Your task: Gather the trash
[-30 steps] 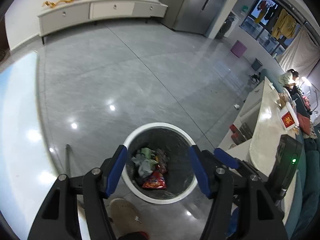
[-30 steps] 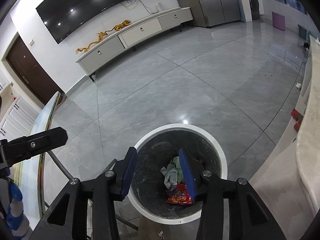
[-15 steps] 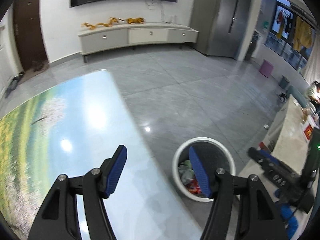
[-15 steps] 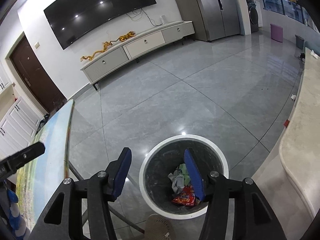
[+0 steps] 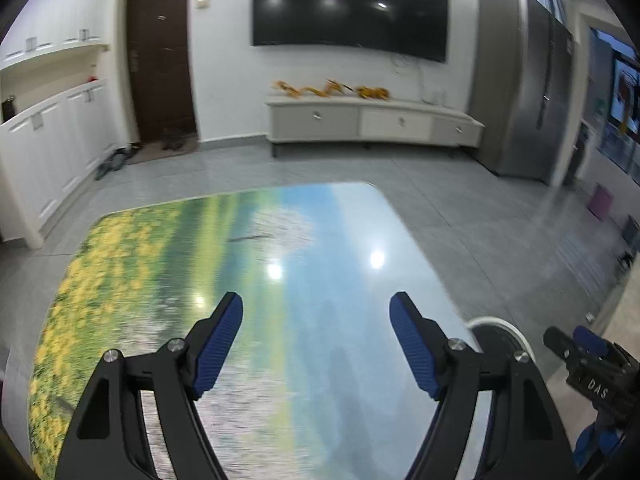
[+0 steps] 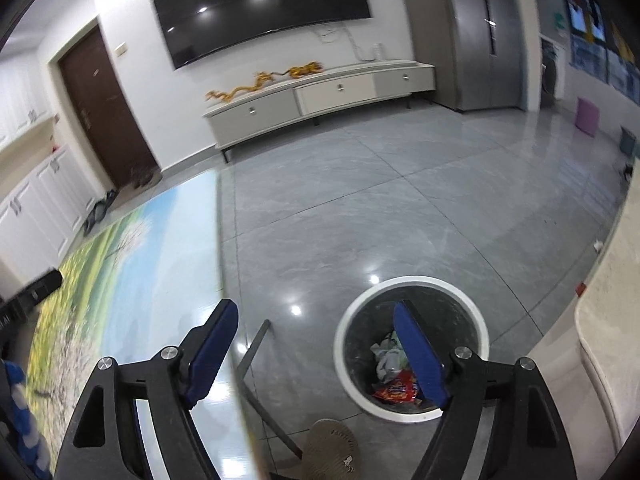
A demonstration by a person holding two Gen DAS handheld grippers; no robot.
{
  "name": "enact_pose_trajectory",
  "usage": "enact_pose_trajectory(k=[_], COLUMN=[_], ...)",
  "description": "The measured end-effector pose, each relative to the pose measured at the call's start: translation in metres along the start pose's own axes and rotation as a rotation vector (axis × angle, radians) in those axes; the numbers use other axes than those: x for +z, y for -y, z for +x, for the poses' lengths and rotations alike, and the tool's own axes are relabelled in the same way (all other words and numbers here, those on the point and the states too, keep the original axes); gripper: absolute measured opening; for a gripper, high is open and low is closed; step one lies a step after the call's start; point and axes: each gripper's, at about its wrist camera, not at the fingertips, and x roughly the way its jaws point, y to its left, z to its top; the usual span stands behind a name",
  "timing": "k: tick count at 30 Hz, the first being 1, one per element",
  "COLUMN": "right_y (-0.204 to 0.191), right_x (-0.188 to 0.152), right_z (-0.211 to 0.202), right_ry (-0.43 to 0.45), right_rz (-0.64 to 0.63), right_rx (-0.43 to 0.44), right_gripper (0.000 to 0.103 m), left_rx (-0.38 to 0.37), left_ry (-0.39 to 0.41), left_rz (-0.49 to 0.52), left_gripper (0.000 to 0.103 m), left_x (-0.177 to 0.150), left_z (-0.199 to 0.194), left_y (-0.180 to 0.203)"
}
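1. Grey floor tiles (image 6: 420, 208) run back to a white wall carrying a large dark television (image 5: 350, 10), with a low white media console (image 5: 372, 124) beneath it, a brown door (image 5: 160, 56) to its left and a steel refrigerator (image 5: 520, 96) to its right.
2. Compared with a second ago, the left wrist view has swung away from the bin: it then looked straight down into the bin, and it now faces across the table with the landscape print (image 5: 248, 264) toward the television wall.
3. The left gripper (image 5: 316, 332) hangs above that tabletop with its blue-padded jaws spread wide and nothing between them, the same spread as in the earlier frames.
4. The round white-rimmed waste bin (image 6: 412, 344) now shows in the left view only as a sliver of rim at the table's right edge, low on the right.
5. The right gripper (image 6: 316, 344) has widened its jaws since a second ago; they stand well apart and hold nothing.
6. In the right view the bin has shifted from centre to the right, behind the right-hand finger, standing on the floor just beside the table's edge.
7. Trash lies in the bin's bottom: a red snack wrapper (image 6: 396, 390) and crumpled pale wrappers (image 6: 386, 354) touching it.
8. A beige slipper (image 6: 330, 450) sits at the bottom of the right view, near the bin.
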Motion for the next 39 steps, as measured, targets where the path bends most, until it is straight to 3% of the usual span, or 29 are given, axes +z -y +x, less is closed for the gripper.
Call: enact_pose_trajectory(k=[9,19,21,23,25,39], right_y=[-0.068,-0.101,-0.106,-0.109,-0.113,-0.113], right_x=[-0.004,0.001,0.001,0.002,0.002,-0.002], right_z=[-0.003,-0.017,-0.023,-0.028,-0.033,-0.043], right_ry=[0.057,0.173,0.198,0.227,0.256,0.323], right_rz=[-0.142,-0.180,-0.188,-0.199,-0.208,-0.222], right_rx=[0.009,-0.025,-0.040,-0.060,-0.079,-0.127], right_gripper=[0.097,0.099,0.099,0.099,0.100,0.102], left_rx=[0.069,0.127,0.128,0.137,0.146,0.194], left_ry=[0.063,0.133,0.136,0.150,0.169,0.230], left_rz=[-0.089,-0.069,-0.065,-0.060,-0.054,-0.060], left_gripper=[0.075,0.076,0.078,0.089,0.093,0.103], left_x=[-0.001,0.003,0.003,0.003,0.002,0.003], left_z=[-0.021,-0.044,-0.046,-0.050,-0.055,-0.071], left_y=[-0.058,-0.074,-0.075,-0.074,-0.072,-0.071])
